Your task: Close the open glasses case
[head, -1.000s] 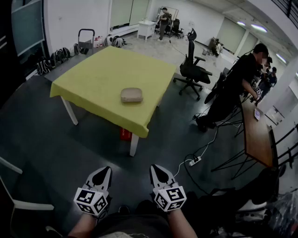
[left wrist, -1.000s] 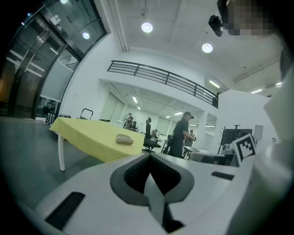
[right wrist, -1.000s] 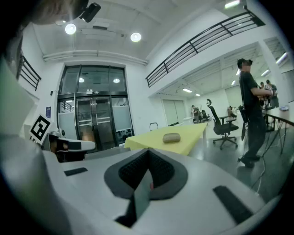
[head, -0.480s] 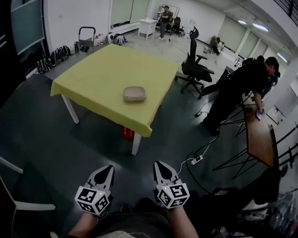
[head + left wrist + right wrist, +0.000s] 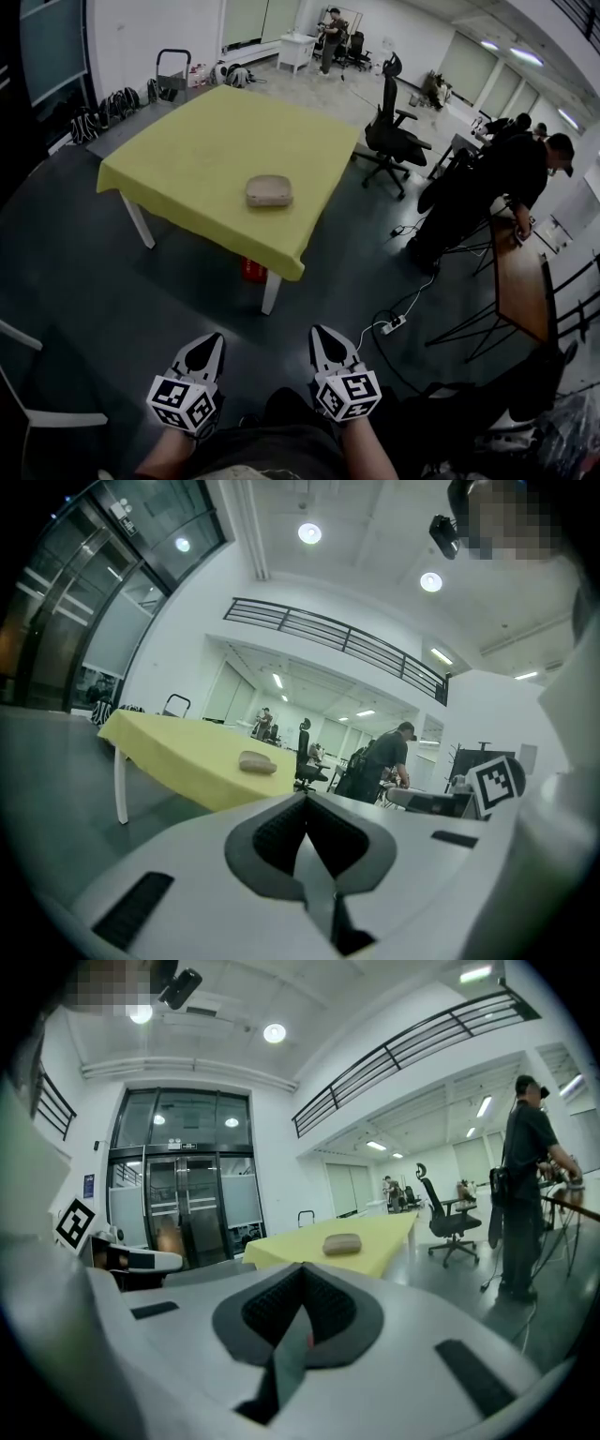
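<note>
I hold both grippers low, close in front of the body, well short of the table (image 5: 178, 155). The left gripper (image 5: 213, 338) has its jaws pressed together with nothing between them; its own view shows the dark pads meeting in a single seam. The right gripper (image 5: 319, 331) is the same, jaws together and empty. The two sit side by side, apart from each other, tips pointing toward the table.

The glasses case (image 5: 269, 192), a beige rounded shell, lies on the yellow tablecloth near the table's front right part, well apart from both grippers. From here I cannot tell whether its lid is up or down.

A black office chair (image 5: 389, 141) stands beyond the table's right corner. A person in dark clothes (image 5: 483, 192) bends over a wooden desk (image 5: 516, 281) at the right.
</note>
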Motion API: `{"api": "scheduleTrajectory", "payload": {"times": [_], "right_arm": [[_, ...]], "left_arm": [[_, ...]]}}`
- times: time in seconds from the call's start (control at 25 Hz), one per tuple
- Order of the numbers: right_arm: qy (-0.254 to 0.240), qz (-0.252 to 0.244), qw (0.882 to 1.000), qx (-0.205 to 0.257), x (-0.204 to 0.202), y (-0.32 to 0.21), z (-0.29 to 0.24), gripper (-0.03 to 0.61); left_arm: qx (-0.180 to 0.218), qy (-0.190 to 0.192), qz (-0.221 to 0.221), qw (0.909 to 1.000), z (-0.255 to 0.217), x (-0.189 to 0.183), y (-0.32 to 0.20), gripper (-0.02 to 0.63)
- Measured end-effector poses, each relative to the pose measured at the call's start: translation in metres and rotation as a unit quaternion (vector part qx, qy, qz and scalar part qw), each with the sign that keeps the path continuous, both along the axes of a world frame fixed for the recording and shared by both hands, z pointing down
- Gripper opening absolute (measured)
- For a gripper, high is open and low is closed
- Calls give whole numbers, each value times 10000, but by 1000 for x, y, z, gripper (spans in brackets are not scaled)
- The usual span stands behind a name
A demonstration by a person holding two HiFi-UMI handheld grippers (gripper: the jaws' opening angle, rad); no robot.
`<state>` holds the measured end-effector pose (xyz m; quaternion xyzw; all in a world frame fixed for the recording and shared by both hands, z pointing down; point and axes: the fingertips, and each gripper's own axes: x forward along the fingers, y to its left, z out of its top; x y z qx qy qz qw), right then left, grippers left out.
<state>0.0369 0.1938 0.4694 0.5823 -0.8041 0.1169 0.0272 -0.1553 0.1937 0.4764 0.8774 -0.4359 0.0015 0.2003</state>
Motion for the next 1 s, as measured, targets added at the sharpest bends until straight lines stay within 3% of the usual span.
{"api": "scheduleTrajectory", "payload": {"times": [0.32,1.0], "right_arm": [[-160,61,9996,-237,24,-64,25,-11],[-268,-466,9976,-432,124,-282,18,-11]], "left_arm": [[-141,-196,36,9997,14,22,-61,9],[-112,-534,-624,9966,-2,111,-266,9]]}}
